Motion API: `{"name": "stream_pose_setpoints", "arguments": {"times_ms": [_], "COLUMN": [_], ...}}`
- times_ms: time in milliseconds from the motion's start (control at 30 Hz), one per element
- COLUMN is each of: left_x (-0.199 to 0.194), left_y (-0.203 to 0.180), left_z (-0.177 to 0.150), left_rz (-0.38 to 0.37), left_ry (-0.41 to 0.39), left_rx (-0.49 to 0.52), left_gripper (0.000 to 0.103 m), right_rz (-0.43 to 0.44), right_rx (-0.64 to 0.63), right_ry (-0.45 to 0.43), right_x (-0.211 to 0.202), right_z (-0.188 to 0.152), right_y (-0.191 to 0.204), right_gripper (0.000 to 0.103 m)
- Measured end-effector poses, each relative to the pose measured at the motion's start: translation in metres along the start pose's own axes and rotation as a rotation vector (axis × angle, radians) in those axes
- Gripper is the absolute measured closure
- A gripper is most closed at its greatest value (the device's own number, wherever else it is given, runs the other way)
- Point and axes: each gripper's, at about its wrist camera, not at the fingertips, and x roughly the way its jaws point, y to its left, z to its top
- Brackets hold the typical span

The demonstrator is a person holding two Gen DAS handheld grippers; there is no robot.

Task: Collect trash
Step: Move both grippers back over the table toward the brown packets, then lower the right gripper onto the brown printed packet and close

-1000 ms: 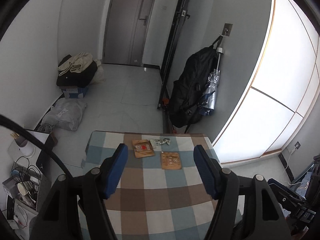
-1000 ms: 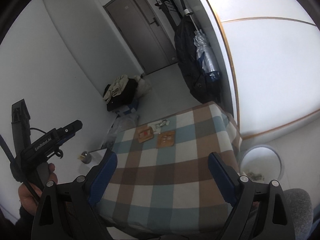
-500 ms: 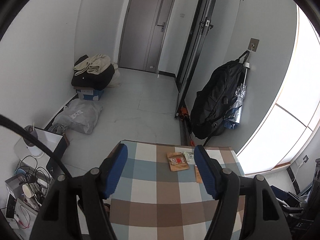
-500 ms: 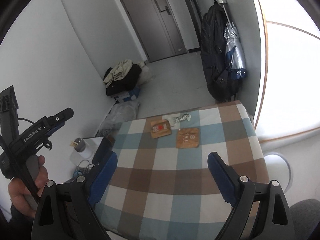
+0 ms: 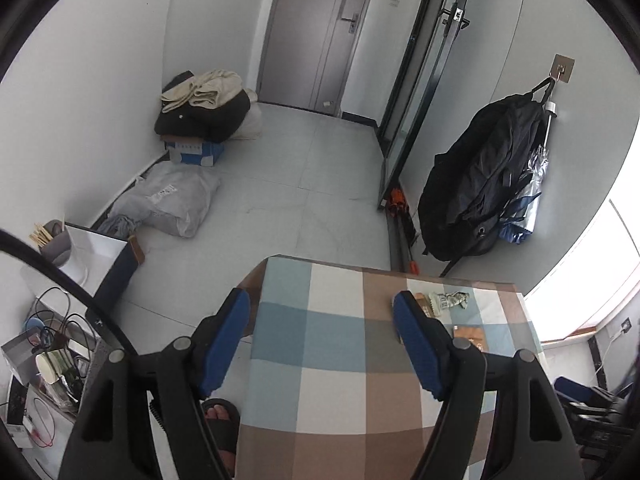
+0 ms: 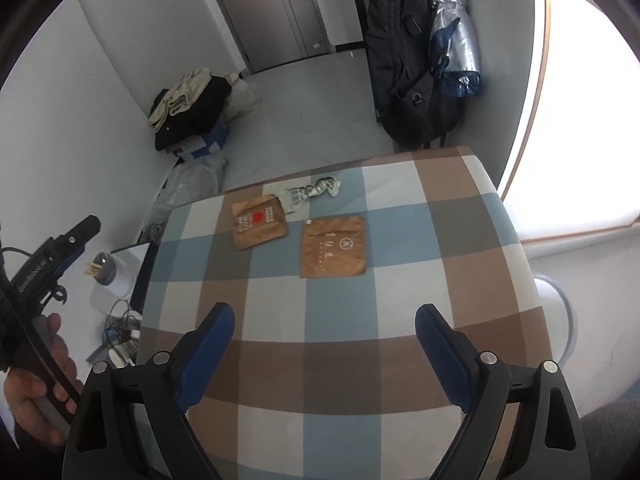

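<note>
On the checked surface [image 6: 400, 304], two brown packets [image 6: 333, 246] beside a crumpled wrapper [image 6: 310, 191], right claw [image 6: 325, 330] apart and empty, left claw [image 5: 322, 314] opening, nothing between.

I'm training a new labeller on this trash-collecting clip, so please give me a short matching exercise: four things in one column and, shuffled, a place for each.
Things:
1. crumpled silver wrapper
2. brown packet with a red heart
3. brown packet with white print
4. folded silver umbrella

Places:
A. hanging on the wall beside the black bag
B. on the checked tablecloth, nearest the right gripper
C. at the table's far edge
D. on the tablecloth, just to the camera's left of the plainer packet

Pairs: 1-C, 2-D, 3-B, 4-A
</note>
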Motion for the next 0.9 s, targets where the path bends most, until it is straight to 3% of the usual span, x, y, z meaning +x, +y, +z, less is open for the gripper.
{"name": "stream_pose_setpoints", "arguments": {"times_ms": [367,500,733,900], "left_x": [0.004,0.003,0.01,0.011], "left_y": [-0.006,-0.004,0.004,0.002], "left_z": [0.008,0.008,0.011,0.01], "left_rz": [-0.042,-0.033,-0.058,-0.054], "left_ry": [0.019,0.015,0.05,0.054], "left_rx": [0.037,0.055,-0.006,0.005], "left_gripper": [0.025,0.024,0.024,0.024], "right_rz": [-0.081,-0.075,-0.19,-0.179], "right_rx": [-0.014,-0.015,-0.177,-0.183], "right_ry": [0.163,0.171,0.156,0.148], "right_x": [0.093,0.108,0.121,0.118], "right_z": [0.04,0.044,0.041,0.039], "right_y": [0.003,0.006,0.031,0.03], "right_gripper": [0.011,0.011,0.01,0.014]}}
